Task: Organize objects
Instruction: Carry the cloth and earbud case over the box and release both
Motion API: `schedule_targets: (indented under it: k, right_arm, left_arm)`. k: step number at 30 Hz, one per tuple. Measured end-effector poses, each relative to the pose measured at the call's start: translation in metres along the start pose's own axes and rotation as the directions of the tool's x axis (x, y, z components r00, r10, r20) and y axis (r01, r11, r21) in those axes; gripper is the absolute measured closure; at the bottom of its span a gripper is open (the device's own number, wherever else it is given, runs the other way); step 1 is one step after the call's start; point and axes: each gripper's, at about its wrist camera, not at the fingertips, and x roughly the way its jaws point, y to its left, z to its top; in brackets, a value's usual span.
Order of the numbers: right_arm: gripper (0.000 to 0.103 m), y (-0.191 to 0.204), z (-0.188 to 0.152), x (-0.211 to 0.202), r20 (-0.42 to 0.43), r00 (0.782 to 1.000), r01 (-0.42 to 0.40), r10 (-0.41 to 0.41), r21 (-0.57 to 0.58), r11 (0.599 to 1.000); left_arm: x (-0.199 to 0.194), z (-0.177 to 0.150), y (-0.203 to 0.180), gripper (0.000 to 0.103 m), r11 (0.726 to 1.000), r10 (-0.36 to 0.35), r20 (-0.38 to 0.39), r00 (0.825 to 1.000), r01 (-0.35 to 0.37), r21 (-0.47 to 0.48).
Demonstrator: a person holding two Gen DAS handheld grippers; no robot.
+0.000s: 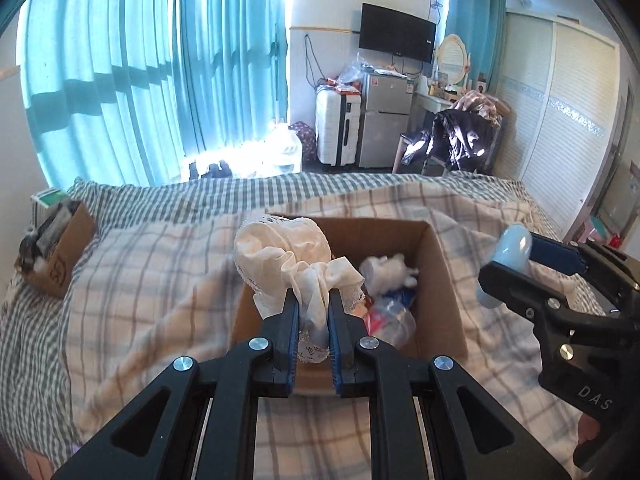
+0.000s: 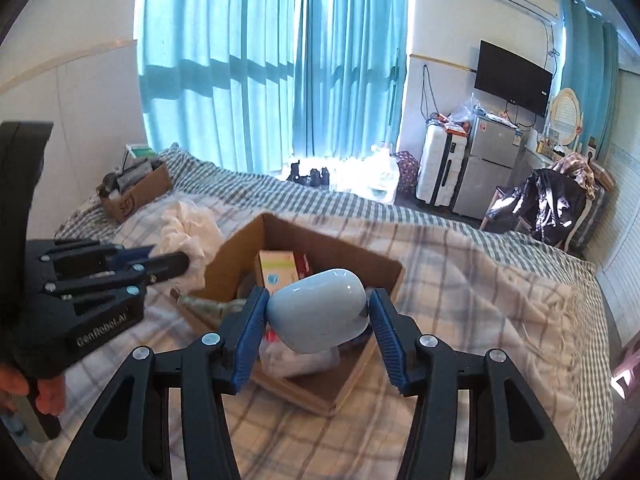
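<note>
My left gripper (image 1: 314, 300) is shut on a white lace cloth (image 1: 284, 256) and holds it over the near left corner of an open cardboard box (image 1: 444, 264) on the bed. My right gripper (image 2: 318, 312) is shut on a pale blue rounded object (image 2: 320, 312), held above the same box (image 2: 236, 256). The right gripper also shows in the left wrist view (image 1: 516, 264), to the right of the box. The left gripper shows in the right wrist view (image 2: 168, 262), left of the box. The box holds a small carton (image 2: 278, 268), plastic-wrapped items (image 1: 390, 316) and a white soft thing (image 1: 386, 270).
The bed has a plaid blanket (image 1: 160, 292). A second smaller cardboard box (image 1: 60, 252) with dark items stands at the bed's far left. Beyond the bed are teal curtains (image 1: 160, 80), a white suitcase (image 1: 338, 128), a small fridge (image 1: 384, 120) and a chair with clothes (image 1: 460, 136).
</note>
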Motion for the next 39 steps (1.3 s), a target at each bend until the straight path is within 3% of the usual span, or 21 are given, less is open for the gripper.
schedule_targets:
  k: [6,12,15,17,18,19,20,22,27,29,35,39]
  right_arm:
    - [0.061,-0.012,0.028,0.054,-0.023,1.0,-0.002,0.002,0.01,1.0]
    - [0.064,-0.023,0.004,0.107,-0.096,0.995,-0.015,0.019,0.044,0.999]
    - [0.064,-0.028,-0.003,0.114,-0.111,0.994,-0.003,0.01,0.06,0.998]
    - [0.064,-0.031,-0.001,0.109,-0.105,0.994,0.015,-0.008,0.068,0.998]
    - [0.063,-0.033,0.001,0.103,-0.093,0.995,0.025,-0.018,0.075,0.997]
    - [0.058,-0.034,0.003,0.095,-0.082,0.996,0.031,-0.025,0.079,0.996]
    - [0.048,-0.035,0.005,0.086,-0.067,0.997,0.04,-0.034,0.086,0.996]
    - [0.039,-0.037,0.009,0.065,-0.033,0.998,0.057,-0.054,0.107,0.993]
    - [0.036,-0.035,0.021,0.001,0.033,0.997,0.07,-0.075,0.132,0.989]
    - [0.03,-0.032,0.028,-0.026,0.067,0.993,0.085,-0.094,0.123,0.989]
    - [0.017,-0.021,0.044,-0.106,0.167,0.977,0.117,-0.135,0.114,0.987]
    - [0.01,-0.009,0.042,-0.144,0.199,0.968,0.135,-0.155,0.109,0.985]
  left_arm:
    - [0.057,0.019,0.003,0.09,1.0,-0.008,-0.029,1.0,0.008,0.006]
    - [0.107,-0.003,-0.001,0.09,0.999,-0.023,-0.097,0.995,0.026,0.023]
    - [0.116,-0.012,-0.007,0.083,0.998,-0.015,-0.115,0.993,0.021,0.058]
    - [0.114,-0.013,-0.009,0.062,0.998,-0.007,-0.116,0.993,0.015,0.067]
    - [0.108,-0.012,-0.01,0.053,0.998,-0.006,-0.103,0.995,0.012,0.066]
    - [0.102,-0.009,-0.01,0.037,0.998,-0.004,-0.086,0.996,0.009,0.061]
    - [0.092,-0.007,-0.01,0.032,0.999,-0.004,-0.058,0.998,0.007,0.05]
    - [0.072,-0.002,-0.008,0.032,1.0,-0.02,-0.018,1.0,0.02,0.022]
    - [0.014,0.013,-0.013,0.029,0.999,-0.041,0.04,0.998,0.041,-0.009]
    - [-0.013,0.02,-0.017,0.02,0.999,-0.037,0.083,0.996,0.037,0.002]
    - [-0.09,0.033,-0.024,0.01,1.0,-0.006,0.233,0.972,-0.001,0.029]
    - [-0.119,0.032,-0.023,0.009,1.0,-0.016,0.271,0.962,0.011,0.02]
